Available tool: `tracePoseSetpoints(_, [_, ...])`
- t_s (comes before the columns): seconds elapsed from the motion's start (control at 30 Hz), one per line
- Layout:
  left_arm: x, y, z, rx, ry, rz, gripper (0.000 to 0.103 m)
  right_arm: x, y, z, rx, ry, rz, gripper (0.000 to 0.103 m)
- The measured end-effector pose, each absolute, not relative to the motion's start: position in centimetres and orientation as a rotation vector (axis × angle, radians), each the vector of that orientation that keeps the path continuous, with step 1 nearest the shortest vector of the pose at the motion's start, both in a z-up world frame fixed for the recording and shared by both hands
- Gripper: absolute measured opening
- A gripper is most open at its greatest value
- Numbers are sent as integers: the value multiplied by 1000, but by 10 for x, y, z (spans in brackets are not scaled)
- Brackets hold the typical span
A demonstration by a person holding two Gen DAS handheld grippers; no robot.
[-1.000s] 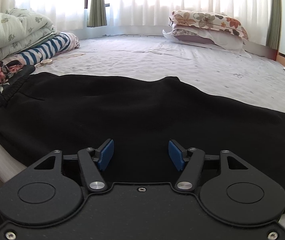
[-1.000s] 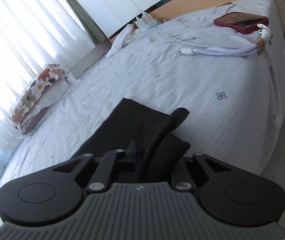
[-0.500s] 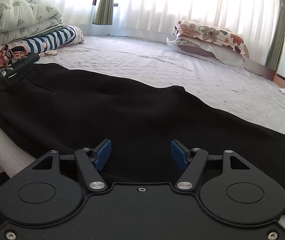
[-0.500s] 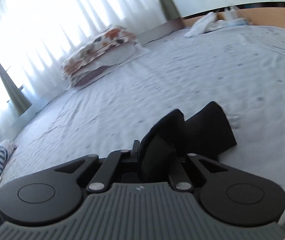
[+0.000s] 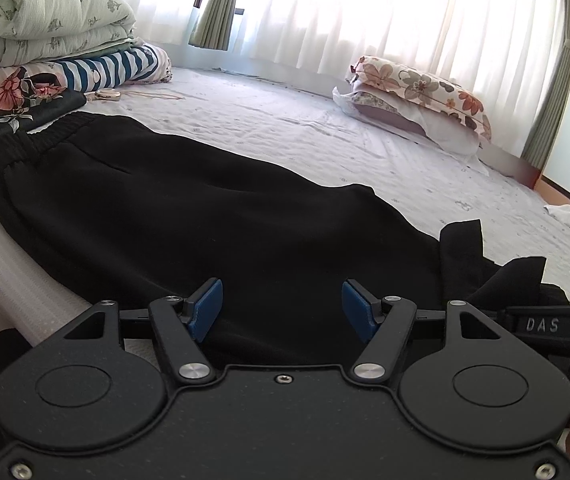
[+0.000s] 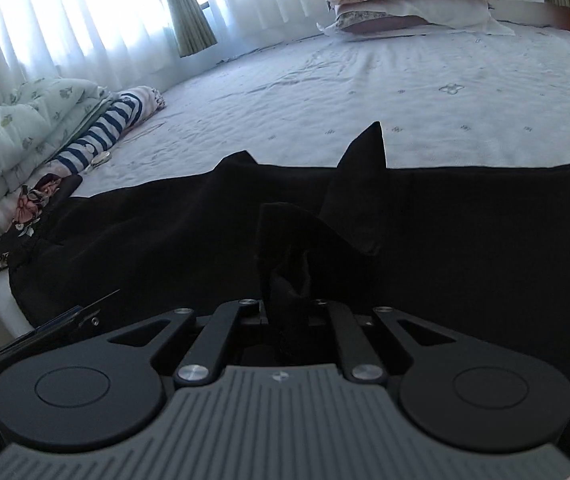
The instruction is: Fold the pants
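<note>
Black pants lie flat across the near edge of the bed, elastic waistband at the left. My left gripper hovers low over the near edge of the pants, its blue pads wide apart and open, nothing between them. My right gripper pinches a bunched leg end of the pants; its jaws are starting to open with the cloth still between them. That raised leg end stands just right of my left gripper, over the spread fabric.
Folded quilts, a striped garment and a dark floral cloth are stacked at the back left. Floral pillows lie by the curtained window. A white cloth sits at the far right. The mattress edge runs near left.
My right gripper swung left across the bed, carrying the leg end over the pants to beside my left gripper. The left gripper shifted slightly and stayed open.
</note>
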State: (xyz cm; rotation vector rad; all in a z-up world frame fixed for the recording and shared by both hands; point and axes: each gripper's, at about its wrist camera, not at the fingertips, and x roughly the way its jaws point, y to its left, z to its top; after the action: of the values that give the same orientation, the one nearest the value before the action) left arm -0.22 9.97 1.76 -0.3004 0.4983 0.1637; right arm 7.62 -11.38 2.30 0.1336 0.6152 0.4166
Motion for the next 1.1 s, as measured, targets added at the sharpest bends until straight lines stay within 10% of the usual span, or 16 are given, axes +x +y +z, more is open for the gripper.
tracePoseSetpoints(0.23, [-1, 99, 19, -314, 501, 167, 66, 54, -127, 27, 141, 584, 519, 69])
tracePoseSetpoints(0.37, [-4, 95, 27, -318, 491, 149, 67, 32, -132, 30, 83, 533, 545, 82])
tracePoseSetpoints(0.6, [-10, 62, 50, -234, 433, -3, 66, -13, -169, 32, 10, 455, 449, 91])
tracePoseSetpoints(0.83, [-11, -7, 58, -109, 435, -263, 24, -36, -221, 29, 19, 392, 171, 91])
tracePoseSetpoints(1.1, [20, -57, 24, 14, 546, -273, 23, -47, -252, 15, -9, 380, -19, 91])
